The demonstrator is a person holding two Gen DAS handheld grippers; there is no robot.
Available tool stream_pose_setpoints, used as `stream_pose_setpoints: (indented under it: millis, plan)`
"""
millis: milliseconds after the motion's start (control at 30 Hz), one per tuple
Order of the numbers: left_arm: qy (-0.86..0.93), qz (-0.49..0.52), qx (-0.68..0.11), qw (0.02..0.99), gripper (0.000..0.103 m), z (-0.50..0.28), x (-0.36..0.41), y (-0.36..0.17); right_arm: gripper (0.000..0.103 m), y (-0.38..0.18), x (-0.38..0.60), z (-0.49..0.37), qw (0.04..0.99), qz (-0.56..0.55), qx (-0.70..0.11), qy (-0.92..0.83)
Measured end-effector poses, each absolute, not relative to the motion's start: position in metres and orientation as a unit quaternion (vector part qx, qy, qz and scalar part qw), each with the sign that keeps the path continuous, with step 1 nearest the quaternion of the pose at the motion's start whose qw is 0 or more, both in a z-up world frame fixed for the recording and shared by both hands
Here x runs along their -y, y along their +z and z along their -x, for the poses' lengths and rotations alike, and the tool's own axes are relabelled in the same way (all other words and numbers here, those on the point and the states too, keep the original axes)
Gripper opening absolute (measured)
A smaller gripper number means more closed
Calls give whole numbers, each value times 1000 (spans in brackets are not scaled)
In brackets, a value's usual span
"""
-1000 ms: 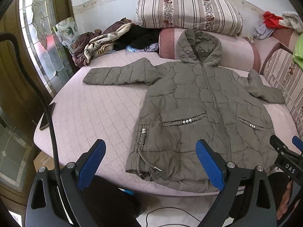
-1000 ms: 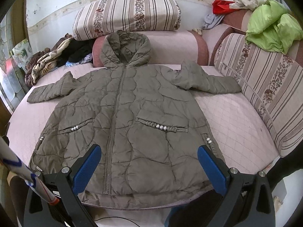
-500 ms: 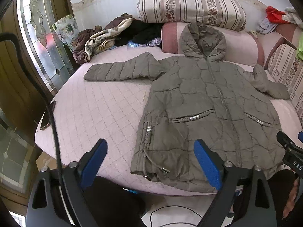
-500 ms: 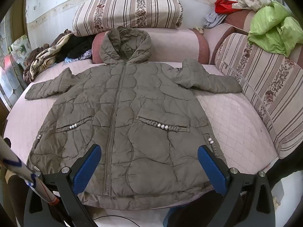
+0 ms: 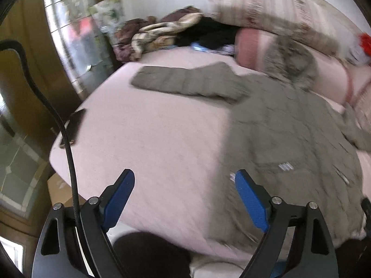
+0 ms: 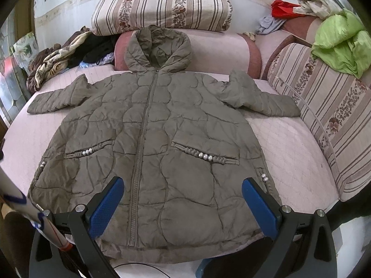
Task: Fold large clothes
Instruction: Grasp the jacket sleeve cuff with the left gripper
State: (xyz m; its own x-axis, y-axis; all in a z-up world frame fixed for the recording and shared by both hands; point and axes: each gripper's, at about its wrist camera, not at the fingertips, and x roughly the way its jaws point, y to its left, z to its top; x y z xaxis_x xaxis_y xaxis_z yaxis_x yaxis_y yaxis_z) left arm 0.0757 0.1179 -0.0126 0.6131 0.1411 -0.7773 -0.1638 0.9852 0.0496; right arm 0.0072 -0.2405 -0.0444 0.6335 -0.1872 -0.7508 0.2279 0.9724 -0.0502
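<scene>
An olive quilted hooded coat (image 6: 162, 139) lies flat, front up and zipped, on the pink bed (image 6: 289, 143), with both sleeves spread out. In the blurred left wrist view the coat (image 5: 289, 139) fills the right side and its left sleeve (image 5: 185, 83) stretches toward the window. My left gripper (image 5: 184, 190) is open and empty above the bare bedcover (image 5: 150, 139), left of the coat's hem. My right gripper (image 6: 183, 197) is open and empty above the coat's lower front, near the hem.
Striped bolsters (image 6: 162, 7) and a pink cushion (image 6: 220, 51) line the back. A heap of clothes (image 6: 69, 53) lies at the back left and a green garment (image 6: 338, 44) on the striped right backrest (image 6: 324, 106). A phone (image 5: 73, 127) lies at the bed's left edge.
My left gripper has swung left and moved forward, so the coat now sits to its right; the view is motion-blurred. My right gripper has edged slightly closer to the coat.
</scene>
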Motion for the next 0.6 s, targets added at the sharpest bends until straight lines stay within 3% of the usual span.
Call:
stream_pose_setpoints:
  millis: [200,367,600]
  plan:
    - [135,53,-425,893,88,-134,-197,-13,103,-49,236,-22,899,-19,-421,-115]
    - [149,112,-451,873,63,-201,-256,-24,103,-59,230,-38,894,-9,-433,-115]
    - [152,195,-455,856,63,-290,-309,-64,103,-79,231,-68,880,1,-456,-133]
